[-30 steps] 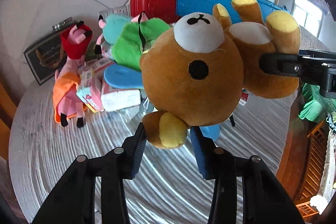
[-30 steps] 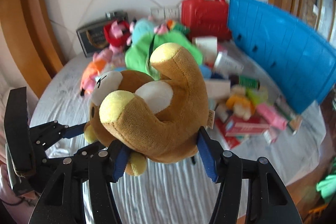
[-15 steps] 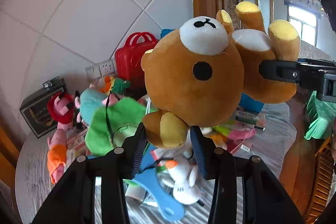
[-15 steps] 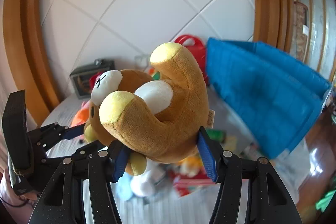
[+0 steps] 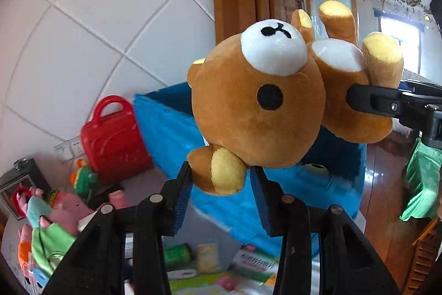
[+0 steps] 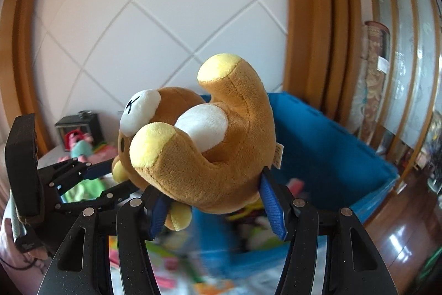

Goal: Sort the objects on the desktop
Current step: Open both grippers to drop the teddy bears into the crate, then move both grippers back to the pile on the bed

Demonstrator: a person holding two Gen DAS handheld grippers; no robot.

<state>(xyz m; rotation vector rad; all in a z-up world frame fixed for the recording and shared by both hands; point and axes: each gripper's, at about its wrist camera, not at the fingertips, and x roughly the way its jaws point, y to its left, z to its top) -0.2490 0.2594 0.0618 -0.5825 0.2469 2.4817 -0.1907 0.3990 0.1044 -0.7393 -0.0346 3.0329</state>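
A brown plush bear [image 5: 257, 112] with yellow paws and a white muzzle hangs in the air between both grippers, upside down. My left gripper [image 5: 219, 181] is shut on its ear. My right gripper [image 6: 212, 198] is shut on its body [image 6: 210, 156]; its finger also shows in the left wrist view [image 5: 370, 98]. The bear is held above the open blue fabric bin [image 5: 176, 134], which also shows in the right wrist view [image 6: 326, 145]. The left gripper shows in the right wrist view [image 6: 110, 179].
A red toy case [image 5: 113, 137] stands by the wall left of the bin. Plush toys [image 5: 55, 223] and small boxes [image 5: 254, 264] lie on the table below. A dark framed box [image 6: 77, 126] stands at the back. Wooden door frame [image 6: 309, 18] is behind the bin.
Both grippers have lifted the bear higher and carried it right, from above the toy pile to above the blue bin. Both grips have stayed shut.
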